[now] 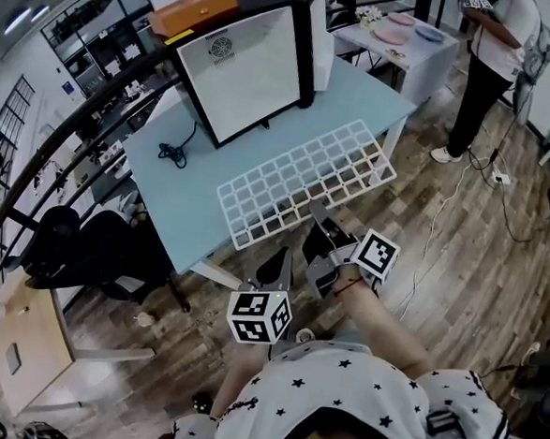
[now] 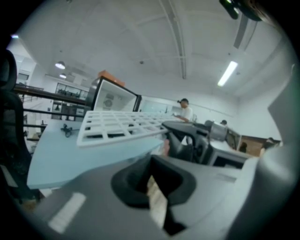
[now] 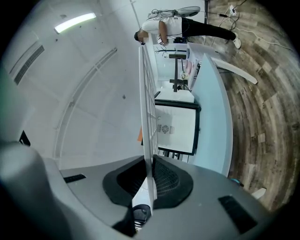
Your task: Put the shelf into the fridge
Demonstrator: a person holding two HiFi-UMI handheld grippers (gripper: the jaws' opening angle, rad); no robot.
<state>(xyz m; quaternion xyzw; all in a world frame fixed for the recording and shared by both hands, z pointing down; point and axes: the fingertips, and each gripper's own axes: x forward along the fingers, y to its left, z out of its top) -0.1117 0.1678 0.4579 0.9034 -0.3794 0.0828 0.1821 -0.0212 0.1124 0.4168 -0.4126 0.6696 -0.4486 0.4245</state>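
The white wire-grid shelf [image 1: 301, 183] lies flat over the pale blue surface [image 1: 169, 192], just in front of the black-framed, white-fronted fridge [image 1: 248, 71] standing at the back. Its long axis runs along the surface's near edge, from near-left to far-right in the head view, so it lies broadside to the fridge's front.

The right tongs [image 1: 320, 217] are clamped on the middle of the shelf's near long edge. In the right gripper view the grid runs edge-on, straight out from between the pads. The left tongs [image 1: 280, 259] are fully closed on nothing and hang just short of the same edge, slightly lower and to the left.

The right hand is therefore the nearer and the carrying one. The shelf probably has to rise and go straight ahead and leftward.
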